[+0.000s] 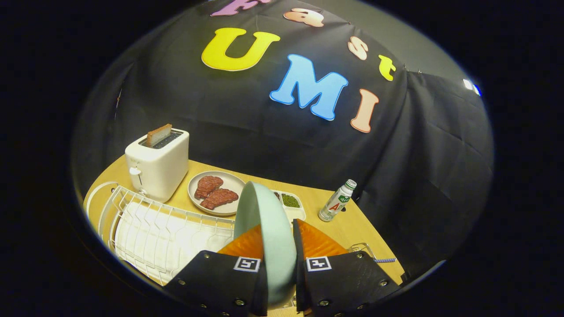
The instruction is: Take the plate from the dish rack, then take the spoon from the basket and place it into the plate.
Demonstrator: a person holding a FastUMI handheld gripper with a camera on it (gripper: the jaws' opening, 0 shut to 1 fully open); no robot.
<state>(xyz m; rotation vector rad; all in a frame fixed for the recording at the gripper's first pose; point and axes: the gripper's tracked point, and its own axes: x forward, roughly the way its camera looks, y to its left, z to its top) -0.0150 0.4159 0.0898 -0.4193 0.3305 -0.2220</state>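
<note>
Tool (278, 246) level, fingers clamped on pale plate (264, 220) held on edge above worktop (348, 224); dish rack (158, 233) at 9 o'clock, toaster (157, 169) at 10.

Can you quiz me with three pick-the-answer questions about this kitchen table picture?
1. Where is the pale green plate?
A. lying flat under the toaster
B. standing on edge between the fingers of the hand-held gripper
C. beside the bottle

2. How many pieces of meat lie on the grey plate?
A. two
B. four
C. none

3. What is the state of the toaster?
A. tipped on its side
B. a slice of bread sticks up from its slot
C. covered by a cloth

Answers:
1 B, both fingers press on the plate's faces, above the white dish rack.
2 A, two brown pieces lie side by side.
3 B, the slice of bread pokes out on top.
</note>
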